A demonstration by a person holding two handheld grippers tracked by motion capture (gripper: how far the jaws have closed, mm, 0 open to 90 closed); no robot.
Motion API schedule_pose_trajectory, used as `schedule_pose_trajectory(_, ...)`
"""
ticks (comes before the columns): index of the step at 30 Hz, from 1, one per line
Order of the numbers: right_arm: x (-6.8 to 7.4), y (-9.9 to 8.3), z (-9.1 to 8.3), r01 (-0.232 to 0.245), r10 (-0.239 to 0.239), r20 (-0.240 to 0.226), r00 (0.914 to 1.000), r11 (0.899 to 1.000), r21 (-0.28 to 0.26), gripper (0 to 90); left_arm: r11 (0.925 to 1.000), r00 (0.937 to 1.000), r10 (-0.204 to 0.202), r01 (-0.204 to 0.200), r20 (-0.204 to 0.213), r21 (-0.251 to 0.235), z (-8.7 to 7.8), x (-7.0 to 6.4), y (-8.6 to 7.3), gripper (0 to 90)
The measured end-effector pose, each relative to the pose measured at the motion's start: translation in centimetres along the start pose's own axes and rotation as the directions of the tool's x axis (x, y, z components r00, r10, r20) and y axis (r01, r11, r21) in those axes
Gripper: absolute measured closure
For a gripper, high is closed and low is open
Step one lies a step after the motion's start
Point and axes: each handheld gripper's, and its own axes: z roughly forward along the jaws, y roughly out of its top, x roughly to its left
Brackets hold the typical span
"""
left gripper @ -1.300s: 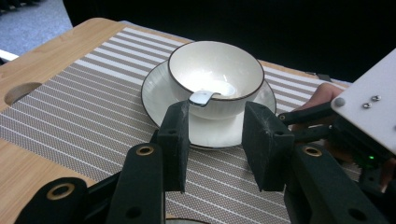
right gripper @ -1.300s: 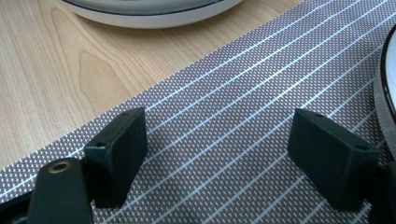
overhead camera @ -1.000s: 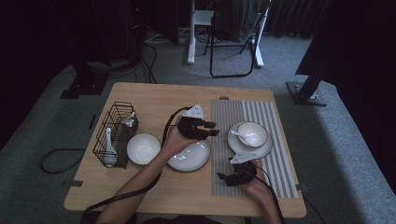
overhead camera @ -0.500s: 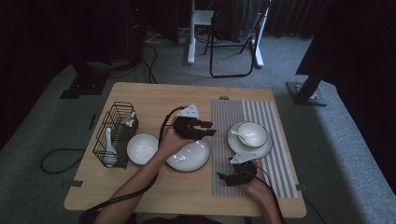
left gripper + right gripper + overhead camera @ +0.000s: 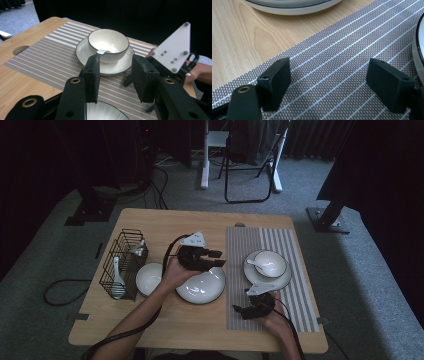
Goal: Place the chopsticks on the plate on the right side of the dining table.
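Since the earlier pictures, the left gripper has drawn back a little toward the person and now hangs over the far rim of the plate, while the right gripper has hardly moved and rests low on the striped mat. Left jaws stand half open with nothing between them; in the left gripper view the plate shows just below and between them. Right jaws are wide and empty, with the mat under them and the plate's edge beyond.

The plate lies on the table, touching or almost touching the mat's left border, with a small bowl just beside it on its left. On the mat a second plate already carries a bowl with a spoon. A wire basket with more spoons stands at the left.

I judge the step in hand is to take the plate by its rim, probably to set it on the mat. To do it well, lower the left gripper so one jaw goes under the rim and one over it, close firmly, and lift the plate flat. Keep clear of the small bowl, and keep the right gripper away from the landing place.
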Motion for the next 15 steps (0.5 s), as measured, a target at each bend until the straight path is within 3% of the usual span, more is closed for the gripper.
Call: schedule_pose_trajectory(15,0.0,0.0,0.0,0.001,-0.001,0.001,1.0000,1.000,-0.001,19.5,0.9988,0.9986,0.044,-0.043,0.030,-0.024,-4.4,-1.3,2.7,58.4)
